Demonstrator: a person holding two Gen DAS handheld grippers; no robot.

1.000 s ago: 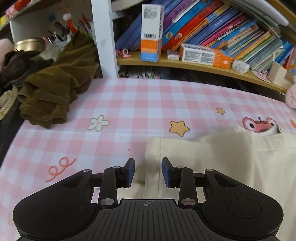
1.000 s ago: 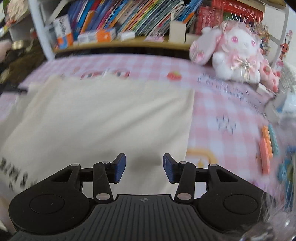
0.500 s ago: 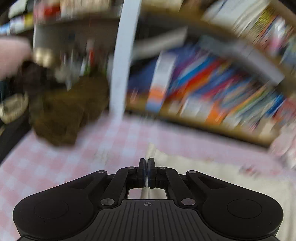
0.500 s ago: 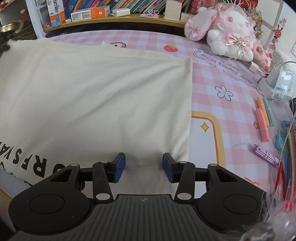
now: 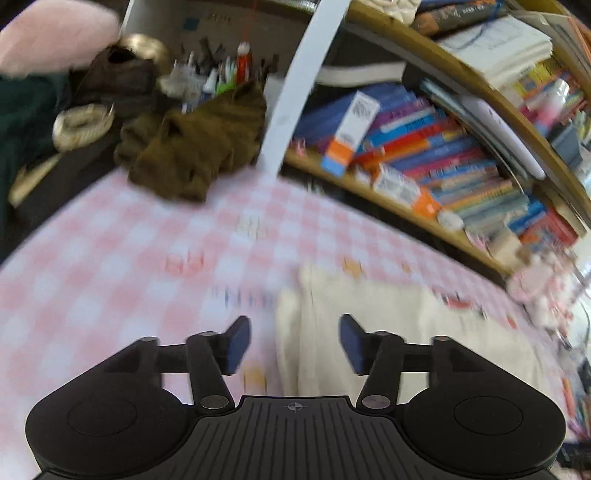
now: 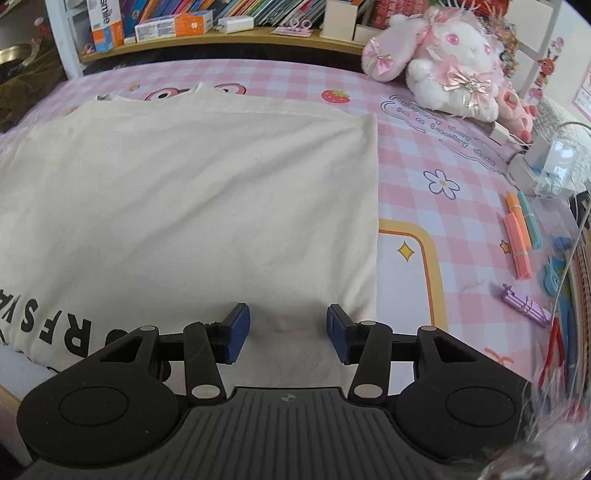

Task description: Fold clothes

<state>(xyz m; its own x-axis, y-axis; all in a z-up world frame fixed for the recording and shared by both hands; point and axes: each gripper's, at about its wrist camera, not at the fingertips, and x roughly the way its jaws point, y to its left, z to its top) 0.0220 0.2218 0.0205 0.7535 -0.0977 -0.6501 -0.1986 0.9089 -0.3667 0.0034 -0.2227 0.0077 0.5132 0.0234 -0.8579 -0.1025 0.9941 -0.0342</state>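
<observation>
- The cream garment (image 6: 207,192) lies spread flat on the pink checked tablecloth (image 6: 413,177), its right edge straight. Black capital letters run along its near left part; "R F S" can be read, and the rest is cut off.
- The right gripper (image 6: 288,328) sits low over the garment's near right corner. Its jaws are apart with cloth between the blue pads, and nothing is pinched.
- The left gripper (image 5: 294,345) hangs above the garment's left edge (image 5: 295,332), where the cloth looks doubled into a narrow strip. Its jaws are wide apart and empty. This view is blurred, so how high it hangs is unclear.
- Risk, as I judge it: a bite at the right corner could take only the top layer, so a lifted corner would drag and skew the fold. A loose or uneven hold on the left edge could let the strip unroll.
- Further out, a swung corner could catch the plush rabbit (image 6: 450,59) or the coloured sticks (image 6: 519,236).
- A box (image 6: 105,26) on the shelf reads "smile".
</observation>
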